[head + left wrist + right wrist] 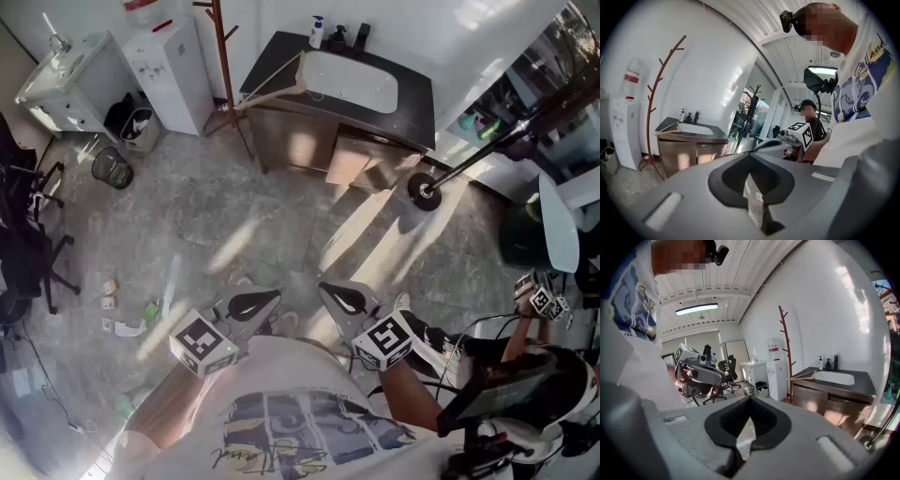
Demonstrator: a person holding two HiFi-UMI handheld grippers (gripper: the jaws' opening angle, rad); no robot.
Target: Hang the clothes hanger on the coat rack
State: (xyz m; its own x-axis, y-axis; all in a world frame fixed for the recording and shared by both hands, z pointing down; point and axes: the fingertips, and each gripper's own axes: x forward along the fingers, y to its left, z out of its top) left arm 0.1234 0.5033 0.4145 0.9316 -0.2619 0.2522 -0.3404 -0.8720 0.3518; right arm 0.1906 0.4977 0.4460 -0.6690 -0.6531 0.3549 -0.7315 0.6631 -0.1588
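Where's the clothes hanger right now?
In the head view, the clothes hanger lies at top centre on the left end of the sink counter, just right of the coat rack.

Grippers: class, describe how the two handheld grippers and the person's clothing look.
The left gripper and right gripper are grey wedge-shaped shells with black ribbed jaw linings. Each carries a white cube with black square markers. The person wears a white T-shirt with a blue print.
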